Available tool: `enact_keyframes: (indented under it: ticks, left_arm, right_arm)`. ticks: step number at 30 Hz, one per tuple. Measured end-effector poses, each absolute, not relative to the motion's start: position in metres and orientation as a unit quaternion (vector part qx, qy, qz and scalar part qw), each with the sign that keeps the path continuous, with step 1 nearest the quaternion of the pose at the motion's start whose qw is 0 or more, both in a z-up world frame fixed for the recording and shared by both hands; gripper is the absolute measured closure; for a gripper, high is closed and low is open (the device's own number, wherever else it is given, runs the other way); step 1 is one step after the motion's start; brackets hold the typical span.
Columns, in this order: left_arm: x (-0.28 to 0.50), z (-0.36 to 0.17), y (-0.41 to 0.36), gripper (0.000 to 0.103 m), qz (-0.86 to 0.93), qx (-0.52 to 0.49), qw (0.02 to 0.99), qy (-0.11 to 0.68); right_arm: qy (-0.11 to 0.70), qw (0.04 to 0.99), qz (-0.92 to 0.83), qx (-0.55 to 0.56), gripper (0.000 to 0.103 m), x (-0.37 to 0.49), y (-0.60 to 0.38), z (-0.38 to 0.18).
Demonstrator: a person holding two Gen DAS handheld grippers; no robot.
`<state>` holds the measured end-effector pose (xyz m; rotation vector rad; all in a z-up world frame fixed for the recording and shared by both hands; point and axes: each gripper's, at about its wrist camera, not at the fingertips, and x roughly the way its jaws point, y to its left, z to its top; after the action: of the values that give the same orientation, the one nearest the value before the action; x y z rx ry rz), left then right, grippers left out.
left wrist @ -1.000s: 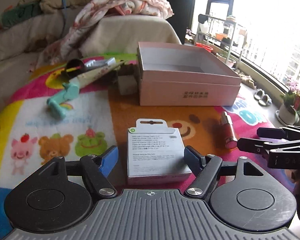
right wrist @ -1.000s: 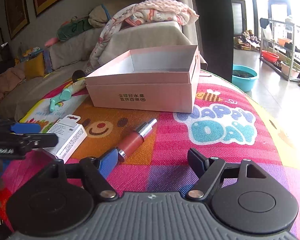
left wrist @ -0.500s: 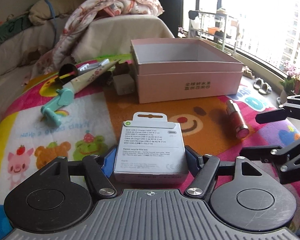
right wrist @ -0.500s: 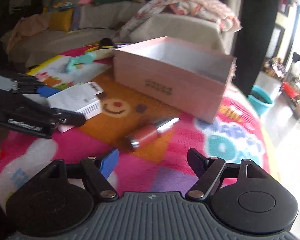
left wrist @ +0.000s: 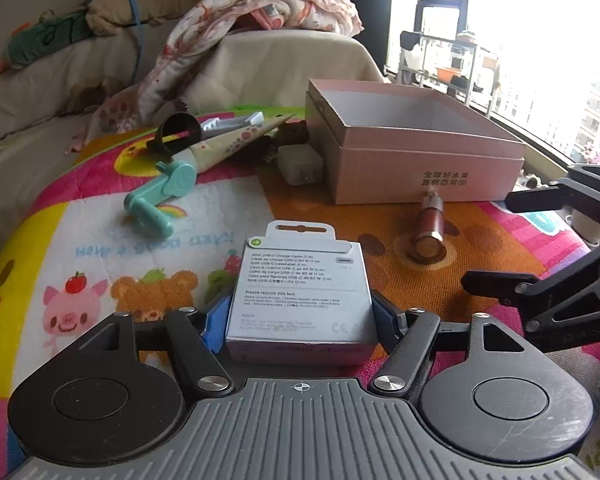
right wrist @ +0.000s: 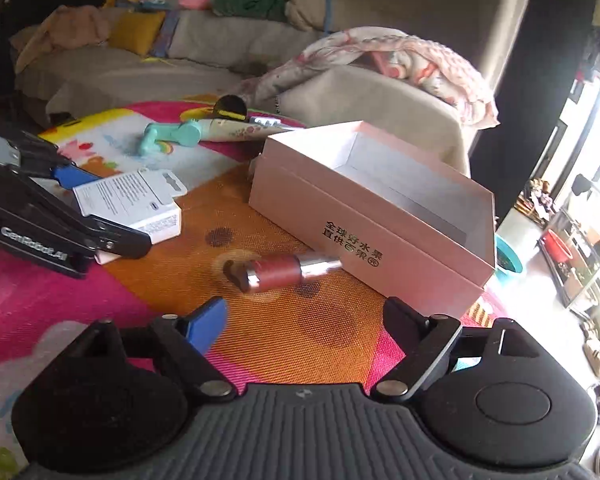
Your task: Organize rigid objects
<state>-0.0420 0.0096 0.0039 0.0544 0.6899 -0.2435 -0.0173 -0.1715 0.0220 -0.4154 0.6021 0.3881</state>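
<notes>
A white cable box [left wrist: 300, 292] sits between the fingers of my left gripper [left wrist: 300, 318], whose blue pads press on its two sides just above the colourful mat. The right wrist view shows the same cable box [right wrist: 128, 200] inside the left gripper [right wrist: 100, 208]. A red lip-gloss tube [right wrist: 280, 272] with a silver cap lies on the orange patch in front of the open pink cardboard box [right wrist: 359, 224]. My right gripper [right wrist: 305, 312] hangs just short of the tube, rolled to one side. Its jaws are opening and nothing is between them.
A teal crank toy [left wrist: 160, 196], a patterned cone [left wrist: 236, 140], a black cup [left wrist: 176, 132] and a white charger cube [left wrist: 300, 166] lie left of the pink box [left wrist: 419, 160]. A sofa with a blanket stands behind. The mat's edge drops off to the right, where a blue basin [right wrist: 507, 260] stands on the floor.
My left gripper slid forward around the cable box and shut on it. The right gripper rolled, swung in toward the lip-gloss tube, and its jaws stand wider.
</notes>
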Motion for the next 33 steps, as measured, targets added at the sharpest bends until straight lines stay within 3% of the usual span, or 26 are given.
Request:
enact_keyframes:
  ticks: [8,17,20,33]
  left_arm:
    - [-0.042,0.004,0.025,0.028,-0.121,0.008,0.934,0.336]
    - [-0.044,0.003,0.031,0.028,-0.105,0.021,0.937,0.332]
    - [-0.048,0.003,0.027,0.028,-0.11,0.037,0.937,0.33]
    - [-0.074,0.034,0.012,0.029,-0.211,0.037,0.939,0.268]
  right_arm:
    - [0.341,0.895,0.248,-0.147,0.017,0.047,-0.164,0.02]
    - [0.367,0.893,0.244,-0.09,0.014,0.064,-0.153,0.013]
    - [0.356,0.897,0.245,-0.095,0.024,0.063,-0.151,0.013]
    - [0.28,0.924,0.225,-0.134,0.025,-0.013,-0.181,0.063]
